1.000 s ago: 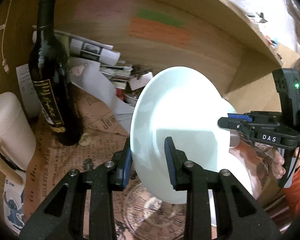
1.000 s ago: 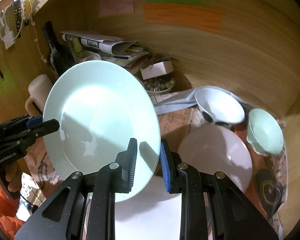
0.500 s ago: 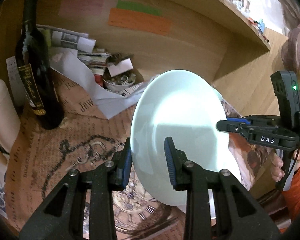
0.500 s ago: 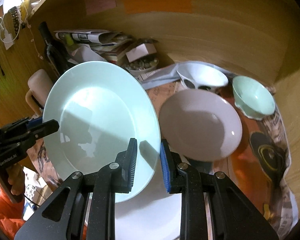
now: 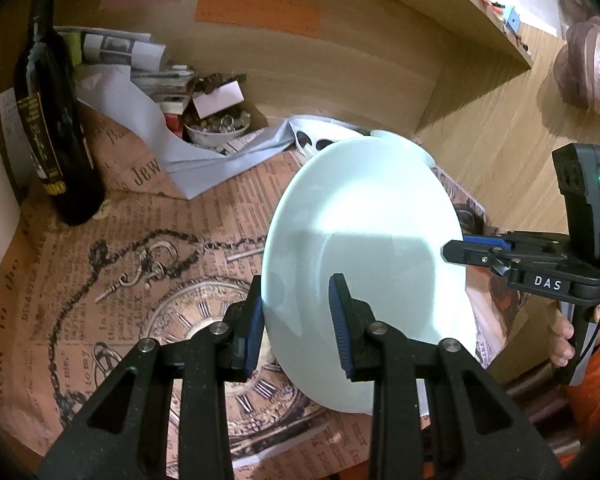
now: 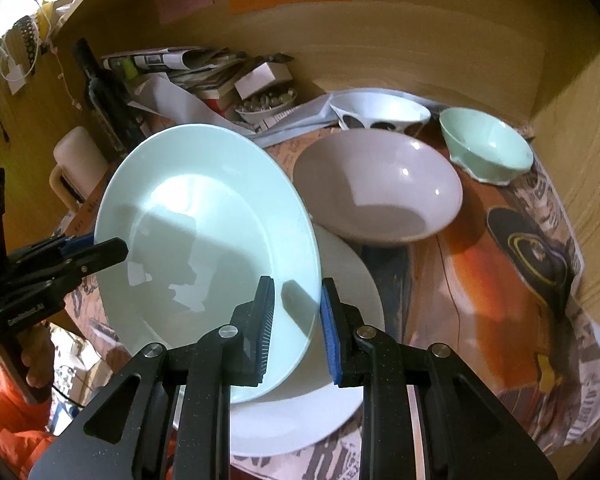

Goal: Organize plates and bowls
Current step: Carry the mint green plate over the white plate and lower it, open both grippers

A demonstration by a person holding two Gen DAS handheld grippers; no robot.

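A pale mint plate (image 5: 364, 248) (image 6: 204, 224) is held tilted between both grippers. My left gripper (image 5: 298, 312) is shut on its left rim. My right gripper (image 6: 296, 320) is shut on its right rim; it also shows in the left wrist view (image 5: 456, 250). The plate hangs over a flat white plate (image 6: 340, 344) on the table. Behind stand a large grey-pink bowl (image 6: 380, 184), a white bowl with dark spots (image 6: 380, 110) and a mint green bowl (image 6: 484, 148).
A dark wine bottle (image 5: 54, 128) and a cream mug (image 6: 76, 164) stand at the left. Papers, a small box and a bowl of small items (image 5: 216, 128) crowd the back. Wooden walls (image 6: 440, 40) enclose the back and right. A printed cloth (image 5: 140, 280) covers the table.
Both grippers have carried the mint plate rightward and lower, so it now overlaps the white plate. The bowls look nearer in the right wrist view.
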